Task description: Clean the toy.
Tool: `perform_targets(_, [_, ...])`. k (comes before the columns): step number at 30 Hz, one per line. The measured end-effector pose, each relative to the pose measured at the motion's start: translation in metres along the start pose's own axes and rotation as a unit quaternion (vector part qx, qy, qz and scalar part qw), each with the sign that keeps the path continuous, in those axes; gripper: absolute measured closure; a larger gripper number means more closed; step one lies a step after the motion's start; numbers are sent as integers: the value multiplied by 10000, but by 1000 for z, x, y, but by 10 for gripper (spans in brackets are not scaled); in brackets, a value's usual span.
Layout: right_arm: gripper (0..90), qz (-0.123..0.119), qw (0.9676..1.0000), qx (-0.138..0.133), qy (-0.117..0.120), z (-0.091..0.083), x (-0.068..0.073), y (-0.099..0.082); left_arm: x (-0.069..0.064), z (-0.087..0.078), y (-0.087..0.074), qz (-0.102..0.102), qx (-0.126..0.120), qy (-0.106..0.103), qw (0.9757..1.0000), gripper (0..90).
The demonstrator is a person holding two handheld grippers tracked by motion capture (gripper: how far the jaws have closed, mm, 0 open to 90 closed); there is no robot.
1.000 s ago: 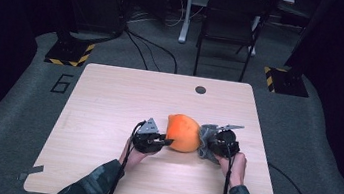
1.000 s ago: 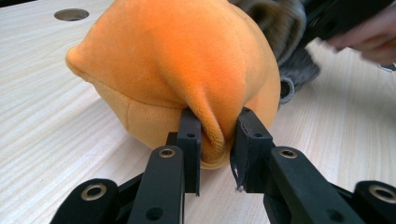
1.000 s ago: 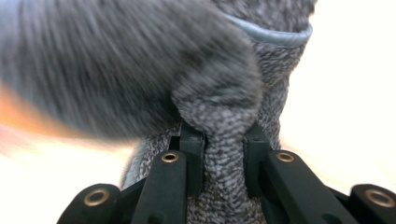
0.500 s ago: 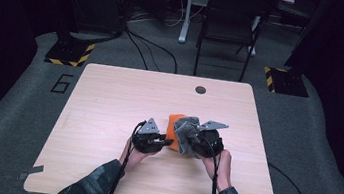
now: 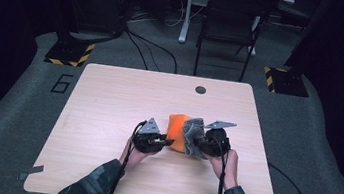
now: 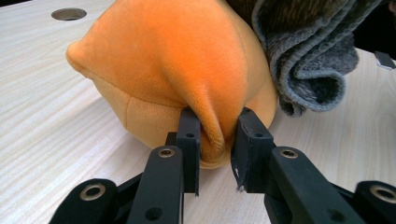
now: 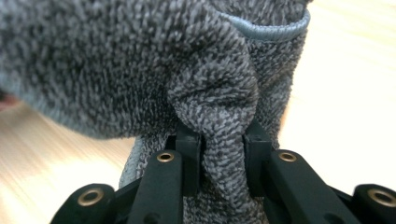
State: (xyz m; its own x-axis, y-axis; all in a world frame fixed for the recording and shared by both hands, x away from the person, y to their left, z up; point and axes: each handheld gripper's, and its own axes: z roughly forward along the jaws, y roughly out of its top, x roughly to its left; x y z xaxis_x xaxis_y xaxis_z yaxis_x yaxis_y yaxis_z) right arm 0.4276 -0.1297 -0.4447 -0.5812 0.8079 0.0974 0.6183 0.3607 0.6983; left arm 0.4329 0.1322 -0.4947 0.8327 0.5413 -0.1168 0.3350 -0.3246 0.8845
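now, on the left side of the pale wooden surface [image 5: 106, 118] a sleeve and hand hold the left gripper [image 5: 166, 141], a black tool with a grey three-cornered plate on top. its two black jaws are pinched tight on a fold of the soft orange plush cloth [image 6: 187, 70]. in the left gripper view the fold sits squeezed between the jaws, and the rest of the orange plush cloth bulges up behind them and rests on the surface.

next, in the middle of the high view, the orange plush cloth [image 5: 177, 130] lies near the front half of the surface, between the two grippers. the fuzzy grey towel cloth [image 5: 194, 136] is draped over its right side and touches it.

then comes the right gripper [image 5: 200, 142], held by the other hand. its jaws are clamped on a bunched fold of the fuzzy grey towel cloth [image 7: 215, 93], which hangs thick in front of its camera. a black cable runs from each gripper back along the arm.

far back on the surface there is a small round dark hole [image 5: 200, 89]. behind the surface stands a black chair [image 5: 229, 29] on the grey floor.
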Motion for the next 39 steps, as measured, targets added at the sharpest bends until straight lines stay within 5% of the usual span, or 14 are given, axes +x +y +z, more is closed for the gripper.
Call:
perform_targets(7, [733, 303, 9993, 181, -124, 5, -26, -12, 0, 0, 0, -21, -1, 5, 10000, 738])
perform_targets(15, [742, 531, 9971, 302, -446, 6, -38, -20, 2, -1, 0, -38, 1, 17, 10000, 738])
perform_targets(25, [742, 843, 9937, 458, -574, 14, -55, -30, 1, -1, 1, -33, -5, 2, 10000, 738])
perform_targets(31, [743, 781, 9947, 291, -610, 6, -53, -26, 1, -1, 0, -38, -20, 16, 10000, 738])
perform_targets(36, [748, 487, 9973, -62, -550, -15, -33, -7, 2, -1, 1, -65, -33, 14, 10000, 738])
perform_targets(39, [750, 180, 9986, -381, -312, -31, -6, 9, 1, -1, 1, -69, -48, 14, 10000, 738])
